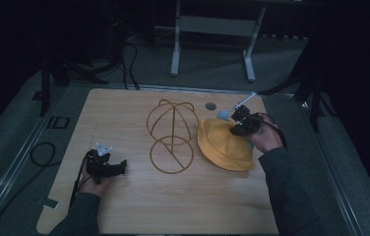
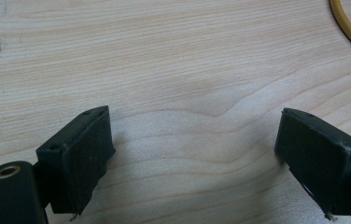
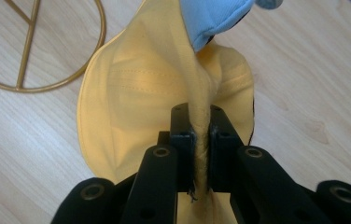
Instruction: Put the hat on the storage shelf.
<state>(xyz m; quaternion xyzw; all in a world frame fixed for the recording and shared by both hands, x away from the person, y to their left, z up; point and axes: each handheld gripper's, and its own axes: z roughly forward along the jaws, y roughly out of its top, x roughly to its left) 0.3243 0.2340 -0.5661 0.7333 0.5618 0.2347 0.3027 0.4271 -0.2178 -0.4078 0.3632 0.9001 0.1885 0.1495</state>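
Two hand-held grippers work at a pale wooden desk holding a yellow fabric hat.

No readable writing shows. The right hand-held gripper pinches a fold of the yellow fabric hat, right of a gold wire hat stand. The left hand-held gripper is spread apart over bare wood, well apart from the hat.

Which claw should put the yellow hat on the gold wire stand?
Probably the right claw: it is already shut on the yellow hat, right beside the wire stand. The left claw is open over bare table.
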